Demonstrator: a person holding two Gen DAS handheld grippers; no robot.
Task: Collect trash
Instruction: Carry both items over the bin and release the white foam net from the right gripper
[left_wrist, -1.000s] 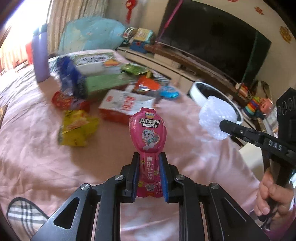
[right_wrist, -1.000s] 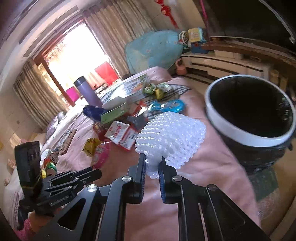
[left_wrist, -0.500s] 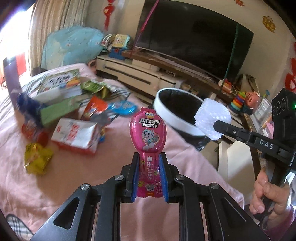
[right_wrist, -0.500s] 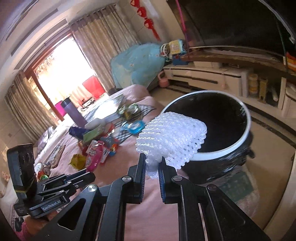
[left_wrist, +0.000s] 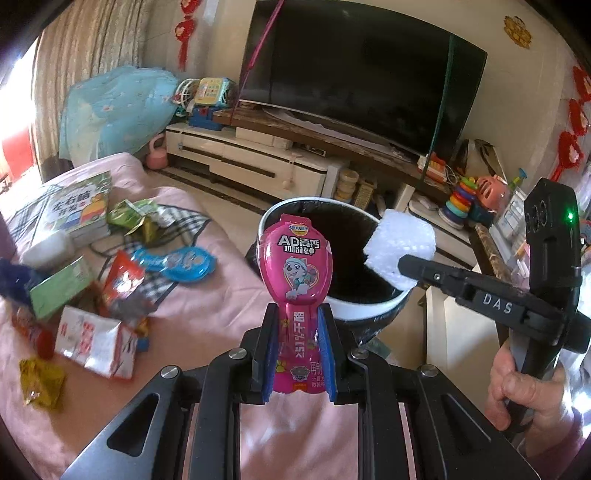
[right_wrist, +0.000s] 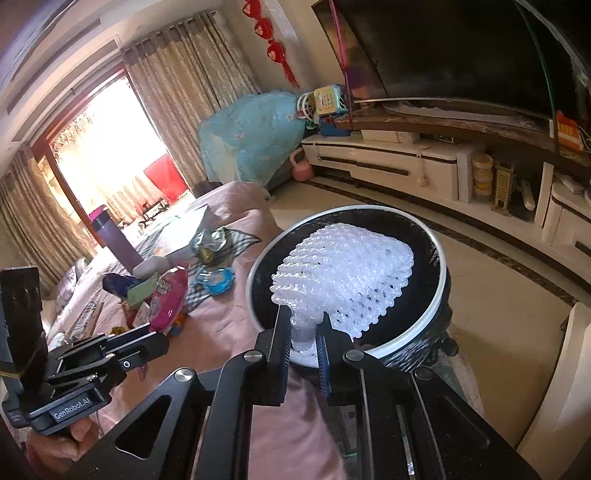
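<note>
The white foam net (right_wrist: 343, 280) hangs over the mouth of the black bin (right_wrist: 436, 314), pinched at its neck by the right gripper (right_wrist: 304, 332), whose jaws are nearly closed on it. To drop it cleanly, I'd say open wide while it's centred over the opening. The left gripper (left_wrist: 297, 354) clamps one pink snack wrapper (left_wrist: 297, 266), near the rim. One bin, two pieces in hand; perhaps eight or so wrappers and boxes lie on the pink cloth (left_wrist: 207, 314).
</note>
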